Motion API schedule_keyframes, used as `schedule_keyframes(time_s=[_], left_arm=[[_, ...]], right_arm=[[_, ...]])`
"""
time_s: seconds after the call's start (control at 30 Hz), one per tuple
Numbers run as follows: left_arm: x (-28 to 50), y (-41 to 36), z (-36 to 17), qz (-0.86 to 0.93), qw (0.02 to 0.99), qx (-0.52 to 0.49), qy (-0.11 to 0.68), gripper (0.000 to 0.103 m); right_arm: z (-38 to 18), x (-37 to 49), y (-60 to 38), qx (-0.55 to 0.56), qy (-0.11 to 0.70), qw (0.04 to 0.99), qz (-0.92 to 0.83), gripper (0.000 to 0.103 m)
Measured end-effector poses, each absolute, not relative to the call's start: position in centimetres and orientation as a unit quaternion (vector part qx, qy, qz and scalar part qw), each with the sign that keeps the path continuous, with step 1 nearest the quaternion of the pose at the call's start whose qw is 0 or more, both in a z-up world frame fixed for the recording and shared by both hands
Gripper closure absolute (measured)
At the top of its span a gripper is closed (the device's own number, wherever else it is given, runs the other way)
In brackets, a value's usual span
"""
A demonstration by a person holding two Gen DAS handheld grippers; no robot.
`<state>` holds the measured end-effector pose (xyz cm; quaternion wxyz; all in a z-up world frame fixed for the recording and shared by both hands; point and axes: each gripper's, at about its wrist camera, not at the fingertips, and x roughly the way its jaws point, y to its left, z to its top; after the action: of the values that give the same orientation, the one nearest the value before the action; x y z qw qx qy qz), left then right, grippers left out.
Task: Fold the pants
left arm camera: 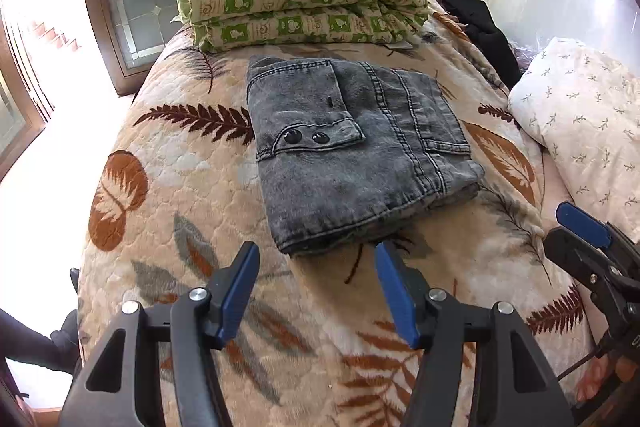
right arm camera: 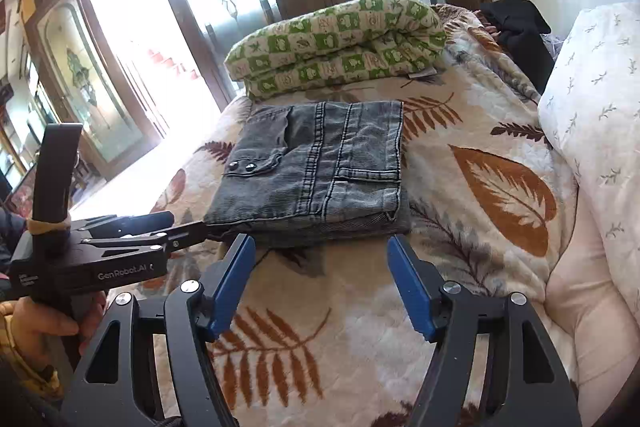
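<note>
Left wrist view: both grippers are hovering released at the near edge of pants that look fully folded.

Nearest the lens, the left gripper (left arm camera: 316,259) is sitting with its blue jaws spread wide and empty, just short of the near hem of the pants (left arm camera: 352,147); the right gripper (right arm camera: 320,253) is likewise gaping, holding nothing, level and pointing straight at the same edge. The pants are lying as a compact grey denim bundle in the middle of the leaf-print quilt (left arm camera: 168,195), pocket flap up. Beyond them a green checked blanket (left arm camera: 304,3) is resting rolled; a white pillow (left arm camera: 580,107) is lying to the right. Judging by this, the risk is a careless nudge or a jaw catching the loose lower layer, dragging the stack open.
</note>
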<state>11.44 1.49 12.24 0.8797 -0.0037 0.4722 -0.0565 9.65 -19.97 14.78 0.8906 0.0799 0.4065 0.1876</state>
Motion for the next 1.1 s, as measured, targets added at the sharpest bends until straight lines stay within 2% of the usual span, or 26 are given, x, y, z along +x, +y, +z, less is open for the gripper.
schedule_keyframes(time_s=[0.4, 0.67, 0.9, 1.1], left_arm=[[8.2, 0.8, 14.0, -0.051, 0.893, -0.001, 0.448, 0.039], [6.4, 0.1, 15.0, -0.052, 0.901, 0.01, 0.432, 0.032], [5.6, 0.4, 15.0, -0.04, 0.903, 0.01, 0.428, 0.028], [5.1, 0.6, 15.2, -0.029, 0.917, 0.007, 0.397, 0.011]], right_arm=[[16.5, 6.8, -19.9, 0.084, 0.381, 0.901, 0.189, 0.024], [17.9, 5.2, -19.6, 0.076, 0.361, 0.91, 0.19, 0.022], [18.8, 3.8, -18.5, 0.028, 0.329, 0.925, 0.188, 0.018], [18.8, 3.7, -18.3, 0.022, 0.323, 0.927, 0.191, 0.015]])
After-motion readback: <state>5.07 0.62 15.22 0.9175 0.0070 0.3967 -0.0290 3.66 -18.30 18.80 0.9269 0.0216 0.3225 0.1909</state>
